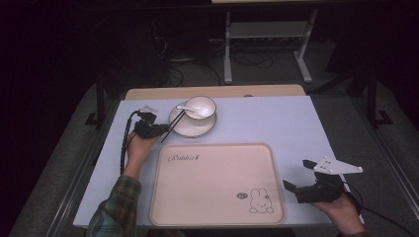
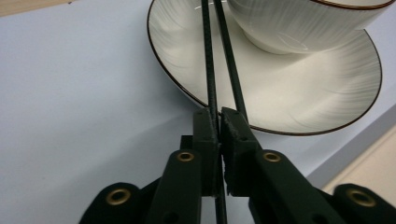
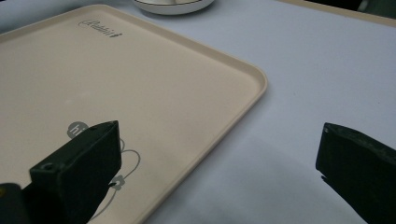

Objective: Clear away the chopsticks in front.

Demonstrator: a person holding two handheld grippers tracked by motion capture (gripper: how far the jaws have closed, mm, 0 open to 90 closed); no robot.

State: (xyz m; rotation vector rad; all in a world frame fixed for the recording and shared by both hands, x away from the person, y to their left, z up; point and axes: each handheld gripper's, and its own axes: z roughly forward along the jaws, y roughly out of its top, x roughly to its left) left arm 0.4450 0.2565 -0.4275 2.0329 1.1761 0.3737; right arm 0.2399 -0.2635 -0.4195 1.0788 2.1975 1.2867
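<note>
Chopsticks [image 2: 211, 70] pinched in left claw [image 2: 218, 122] (tips on plate [image 2: 299, 100]); right claw [image 3: 219, 158] wide, idle; carrying to tray [image 1: 207, 197] likely remains.

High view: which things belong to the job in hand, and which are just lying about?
In the job:
- chopsticks, clamped in the left gripper
- plate under them
- bowl on it

Lying about:
- spoon in the bowl
- tray
- right gripper, open, idle

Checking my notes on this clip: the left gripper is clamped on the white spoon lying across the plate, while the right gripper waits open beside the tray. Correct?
Not the spoon. The left gripper is clamped on the dark chopsticks lying across the plate, as the left gripper view shows. The right gripper does wait open beside the tray.
</note>
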